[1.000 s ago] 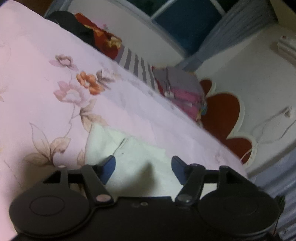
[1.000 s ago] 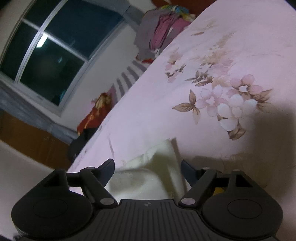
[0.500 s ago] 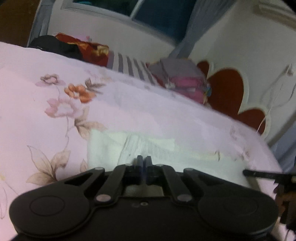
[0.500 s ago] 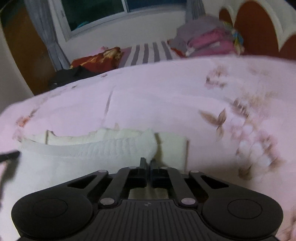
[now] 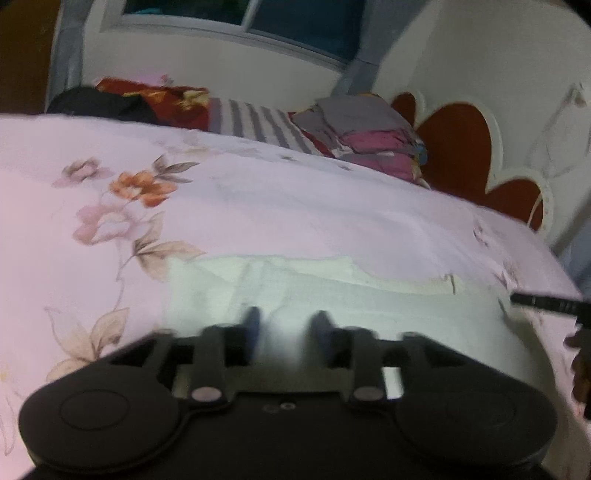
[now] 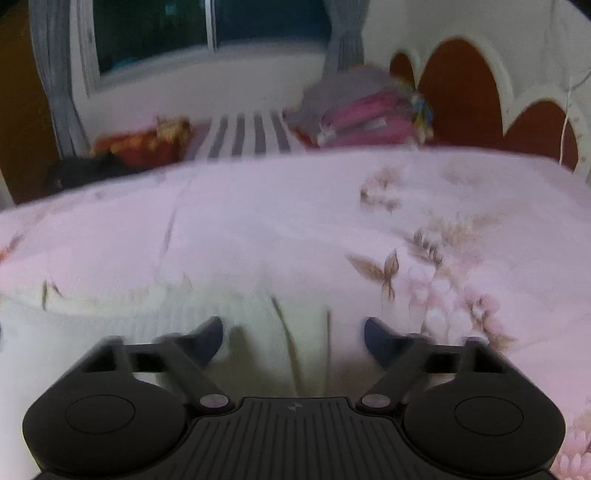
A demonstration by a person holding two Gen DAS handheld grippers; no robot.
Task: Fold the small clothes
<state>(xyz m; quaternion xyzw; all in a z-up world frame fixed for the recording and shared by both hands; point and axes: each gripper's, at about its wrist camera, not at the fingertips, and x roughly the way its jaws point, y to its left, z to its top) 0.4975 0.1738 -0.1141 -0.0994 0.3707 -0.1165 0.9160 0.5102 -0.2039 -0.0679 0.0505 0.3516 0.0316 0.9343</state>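
Hovering low over the bed, the left gripper has its two fingers a little apart with nothing pinched between them, though they're motion-blurred so the edges are fuzzy. Right under and ahead of it lies the small white cloth, spread out flat on the pink flowery bedspread, with its far edge a bit ragged and layered like one part sits on top of another. Off at the right edge of that view a thin black bit pokes in, looks like part of the other tool, can't say more than that. The right gripper has its fingers spread wide, gripping nothing, and the same white cloth sits below and to the left of it, running out to the left edge of the frame. Printed flowers cover the bedspread to the right. Further back on the bed there's a folded stack of pink and grey clothes, a striped piece just beside it, then a red patterned bundle and something black further left. Behind all that is a white and red scalloped headboard and a dark window with grey curtains.
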